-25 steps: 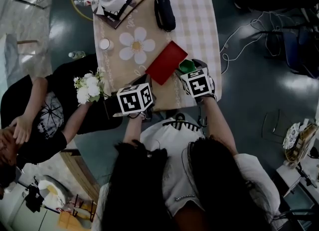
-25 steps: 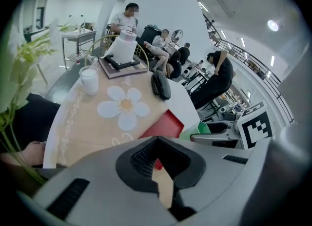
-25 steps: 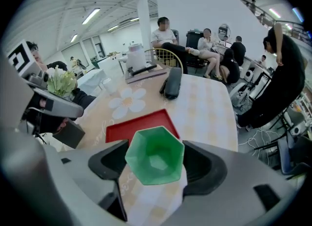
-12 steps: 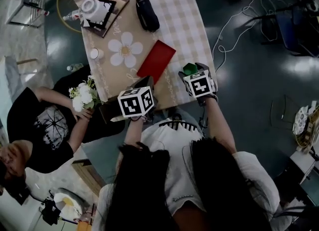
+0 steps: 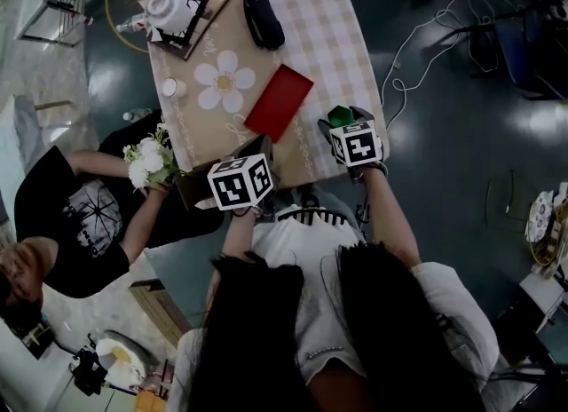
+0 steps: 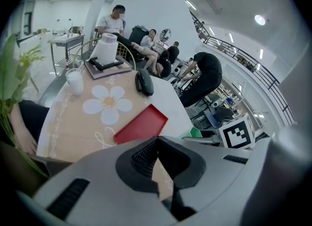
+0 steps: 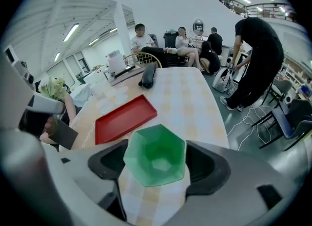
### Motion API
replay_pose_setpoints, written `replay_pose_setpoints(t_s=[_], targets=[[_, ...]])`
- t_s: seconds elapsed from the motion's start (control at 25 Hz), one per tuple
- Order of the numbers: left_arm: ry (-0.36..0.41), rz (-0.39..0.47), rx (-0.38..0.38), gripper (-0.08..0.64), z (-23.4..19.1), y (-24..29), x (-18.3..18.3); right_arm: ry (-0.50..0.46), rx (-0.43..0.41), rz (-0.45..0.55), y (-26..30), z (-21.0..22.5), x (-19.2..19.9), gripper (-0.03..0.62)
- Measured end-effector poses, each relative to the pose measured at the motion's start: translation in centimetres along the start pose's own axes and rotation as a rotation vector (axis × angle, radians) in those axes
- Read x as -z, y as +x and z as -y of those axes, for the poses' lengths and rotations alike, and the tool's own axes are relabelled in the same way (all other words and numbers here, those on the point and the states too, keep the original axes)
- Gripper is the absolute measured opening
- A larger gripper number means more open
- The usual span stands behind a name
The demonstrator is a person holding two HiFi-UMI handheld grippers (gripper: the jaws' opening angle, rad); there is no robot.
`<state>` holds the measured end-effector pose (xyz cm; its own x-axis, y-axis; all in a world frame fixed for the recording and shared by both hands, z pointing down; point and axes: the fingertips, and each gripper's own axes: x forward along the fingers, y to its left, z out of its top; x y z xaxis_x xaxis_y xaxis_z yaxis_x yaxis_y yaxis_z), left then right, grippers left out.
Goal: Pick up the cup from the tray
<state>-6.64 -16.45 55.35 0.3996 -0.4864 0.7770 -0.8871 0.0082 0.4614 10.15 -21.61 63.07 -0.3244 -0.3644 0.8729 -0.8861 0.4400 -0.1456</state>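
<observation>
Right hand-held gripper (image 7: 157, 165) sits over the counter's (image 5: 342, 37) near right corner, with the forearm reaching straight out from the body. Its jaws are spread and clamped on the cup (image 7: 155, 149) from both sides.

Cup is green and hexagonal. It's off the tray (image 5: 279, 103), just right of the tray's near end and close to the counter's right edge. Can't tell if its base touches the counter. The mouth faces into the right gripper view with the base visible down inside, so the cup's axis runs roughly along that camera's line.

Tray is red. Its long axis lies diagonal on the counter, from near-left to far-right.

Left hand-held gripper (image 6: 157, 164) is at the counter's near edge, about mid-width. Its forearm also reaches forward and its nose points toward the tray's near end. The jaws are closed together and grip nothing, with only a thin wedge of counter showing between the pads (image 6: 141, 158).
</observation>
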Motion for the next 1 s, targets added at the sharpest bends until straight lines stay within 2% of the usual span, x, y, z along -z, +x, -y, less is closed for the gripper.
replay_pose_setpoints(t_s=[0.16, 0.28, 0.52, 0.76, 0.8, 0.88, 1.0], targets=[[0.002, 0.015, -0.019, 0.008, -0.3, -0.7, 0.4, 0.025, 0.034, 0.054, -1.1, 0.5, -0.7, 0.356], [-0.001, 0.027, -0.039, 0.008, -0.3, -0.7, 0.4, 0.032, 0.022, 0.128, -3.0, 0.0, -2.5, 0.356], [0.017, 0.059, 0.005, 0.008, 2.4, -0.7, 0.3, 0.012, 0.016, 0.240, -7.4, -0.4, -4.8, 0.354], [0.016, 0.092, 0.013, 0.008, 3.9, -1.2, 0.7, 0.028, -0.069, 0.278, -9.6, -1.9, -4.4, 0.343], [0.011, 0.097, 0.013, 0.008, 4.0, -1.3, 0.8, 0.026, -0.065, 0.286, -10.0, -2.1, -4.2, 0.309], [0.003, 0.104, 0.011, 0.008, 4.1, -1.4, 1.1, 0.003, -0.021, 0.318, -10.7, -2.2, -4.2, 0.182], [-0.003, 0.111, 0.013, 0.008, 4.5, -1.3, 1.5, -0.033, 0.018, 0.360, -11.6, -2.4, -4.3, 0.041]])
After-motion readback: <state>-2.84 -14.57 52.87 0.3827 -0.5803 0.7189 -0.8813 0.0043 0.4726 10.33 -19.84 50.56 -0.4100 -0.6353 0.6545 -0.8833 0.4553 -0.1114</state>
